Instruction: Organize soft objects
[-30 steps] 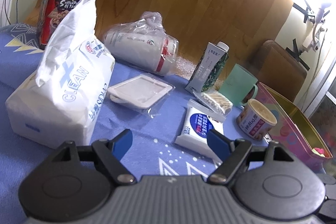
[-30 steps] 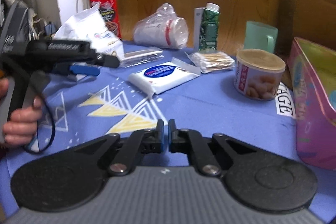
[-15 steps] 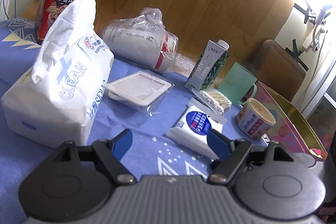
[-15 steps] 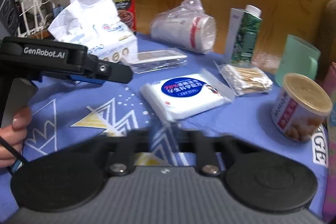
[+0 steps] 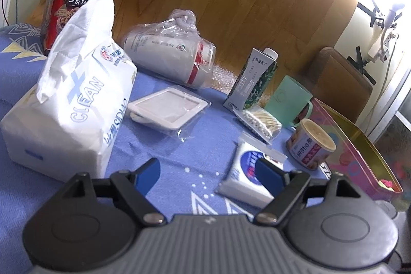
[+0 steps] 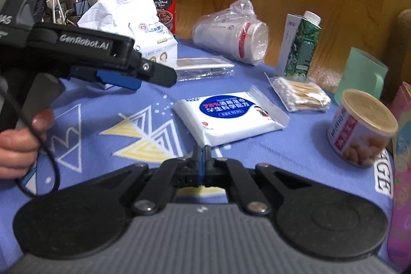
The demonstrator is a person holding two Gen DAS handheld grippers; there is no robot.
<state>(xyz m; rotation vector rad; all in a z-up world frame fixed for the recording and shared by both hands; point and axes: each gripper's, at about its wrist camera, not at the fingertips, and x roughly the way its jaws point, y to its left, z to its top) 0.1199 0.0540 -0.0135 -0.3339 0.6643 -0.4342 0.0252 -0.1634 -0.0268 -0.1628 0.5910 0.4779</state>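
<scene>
Left wrist view: my left gripper [image 5: 208, 171] hangs over the blue cloth [image 5: 159, 145] with its jaws opening; nothing sits between the blue pads.
Wipes pack, left view: flat white wet-wipes pack [image 5: 248, 172] lies at about 3 o'clock of the gap, partly behind my right-hand pad; I can't tell if it touches.
Tissue bag: big white tissue bag [image 5: 69, 104] stands at 10 o'clock, torn top up.
Swabs: bag of cotton swabs [image 5: 259, 121] at 2 o'clock, just beside the carton [image 5: 250, 80].
Right wrist view: my right gripper [image 6: 203, 161] is fully closed, pads together, holding nothing.
Wipes pack, right view: pack [image 6: 228, 117] lies just past the fingertips at 12 o'clock, flat, label up.
Long axis: I read it as running from 10 to 4 o'clock, near corner aimed at my fingertips.
Left tool: seen at 9 o'clock, person's hand [image 6: 18, 143] on its grip.
Progress: I judge little done; soft items lie scattered and the pink tin [image 5: 359, 143] at the right edge looks nearly empty.
Left to do: grasp wipes, tissue and swabs, then gather them.
</scene>
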